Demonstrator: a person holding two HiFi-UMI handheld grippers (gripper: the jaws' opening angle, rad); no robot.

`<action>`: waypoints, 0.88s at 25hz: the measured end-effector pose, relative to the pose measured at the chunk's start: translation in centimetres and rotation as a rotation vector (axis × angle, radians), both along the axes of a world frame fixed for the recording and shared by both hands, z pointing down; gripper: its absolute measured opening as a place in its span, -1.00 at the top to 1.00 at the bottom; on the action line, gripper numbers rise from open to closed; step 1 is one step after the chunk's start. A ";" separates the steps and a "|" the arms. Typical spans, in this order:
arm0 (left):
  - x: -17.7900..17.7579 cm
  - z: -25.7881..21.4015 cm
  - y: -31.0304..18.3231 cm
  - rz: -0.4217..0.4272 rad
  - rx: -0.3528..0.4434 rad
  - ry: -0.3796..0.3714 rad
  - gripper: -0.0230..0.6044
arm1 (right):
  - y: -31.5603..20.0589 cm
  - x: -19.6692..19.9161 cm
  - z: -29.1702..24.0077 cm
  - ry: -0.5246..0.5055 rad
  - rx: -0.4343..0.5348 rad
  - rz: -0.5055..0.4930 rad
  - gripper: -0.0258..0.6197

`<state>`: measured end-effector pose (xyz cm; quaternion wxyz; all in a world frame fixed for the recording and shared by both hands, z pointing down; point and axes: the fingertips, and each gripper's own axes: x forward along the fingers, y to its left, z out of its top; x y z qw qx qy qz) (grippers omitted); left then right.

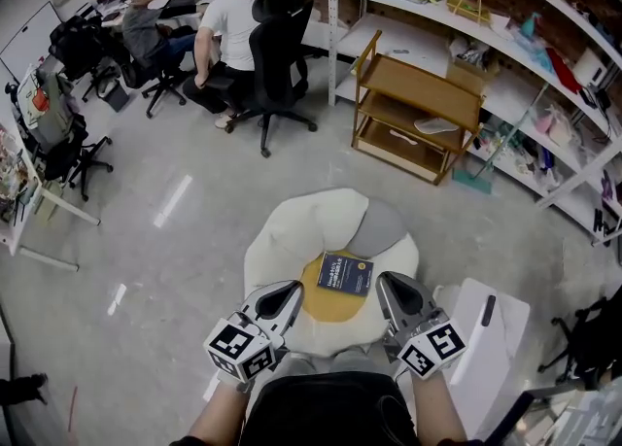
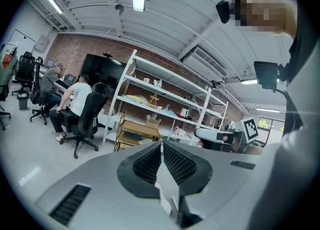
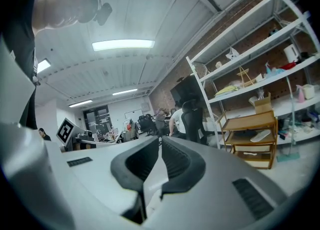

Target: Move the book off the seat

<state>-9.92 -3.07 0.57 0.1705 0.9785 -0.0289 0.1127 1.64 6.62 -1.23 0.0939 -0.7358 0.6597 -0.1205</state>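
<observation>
A dark blue book [image 1: 345, 274] lies flat on the yellow centre of a cream beanbag seat [image 1: 301, 230] shaped like a fried egg. My left gripper [image 1: 290, 291] hangs just left of the book and my right gripper [image 1: 387, 285] just right of it, both near the seat's front edge and above it. Both are shut with nothing between the jaws. In the left gripper view the left gripper [image 2: 161, 146] points level at the shelves, the book out of sight. In the right gripper view the right gripper [image 3: 160, 141] also looks across the room.
A wooden shelf cart [image 1: 418, 109] stands behind the seat, with white wall shelving [image 1: 505, 55] along the right. A white stool-like object [image 1: 491, 337] sits right of the seat. Two people sit on office chairs [image 1: 277, 55] at desks at the back left.
</observation>
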 end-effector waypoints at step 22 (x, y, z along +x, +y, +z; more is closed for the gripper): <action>3.3 15.9 2.2 0.002 -0.157 -0.266 0.84 | 3.6 3.9 18.5 -0.194 -0.260 0.016 0.87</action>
